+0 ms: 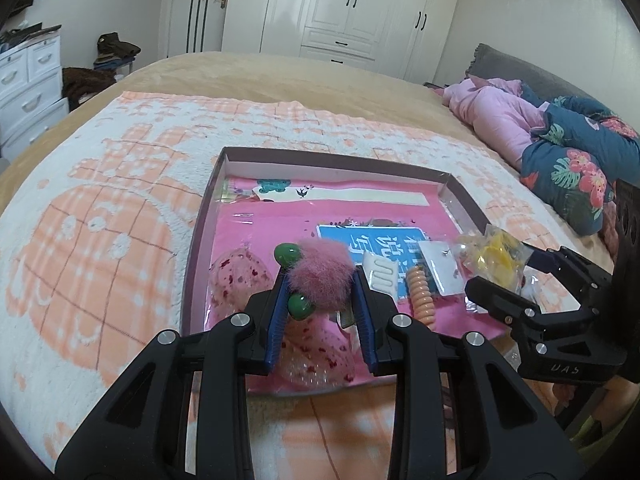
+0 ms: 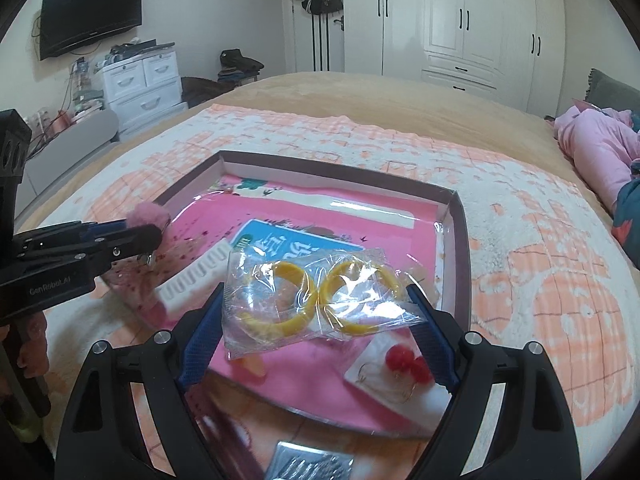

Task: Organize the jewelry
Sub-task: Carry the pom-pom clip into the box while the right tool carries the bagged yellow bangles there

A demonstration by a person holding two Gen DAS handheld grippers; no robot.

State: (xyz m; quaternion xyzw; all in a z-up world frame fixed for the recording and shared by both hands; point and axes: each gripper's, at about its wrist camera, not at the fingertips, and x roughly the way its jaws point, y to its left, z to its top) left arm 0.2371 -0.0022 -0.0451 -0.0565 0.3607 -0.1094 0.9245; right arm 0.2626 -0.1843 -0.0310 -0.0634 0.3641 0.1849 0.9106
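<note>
My left gripper [image 1: 320, 280] is shut on a pink fluffy pompom hair tie [image 1: 320, 276] with two green beads [image 1: 286, 254], held above the near end of the box tray [image 1: 332, 158]. My right gripper [image 2: 316, 300] is shut on a clear bag of yellow hoop earrings [image 2: 316, 296], also over the tray [image 2: 460, 220]. In the tray lie a white comb clip [image 1: 382, 278], an orange coil hair tie [image 1: 422, 298], a card of small earrings [image 1: 442, 266] and two speckled pink pouches [image 1: 236, 276]. A card with red bead earrings [image 2: 404, 364] lies under the right gripper.
The tray sits on a pink-and-white blanket [image 1: 120, 200] on a bed. A pink book [image 1: 300, 216] lines the tray floor. Pink and floral bedding [image 1: 560, 140] is heaped at the right. A silver metal item [image 2: 308, 462] lies near the bed's front edge.
</note>
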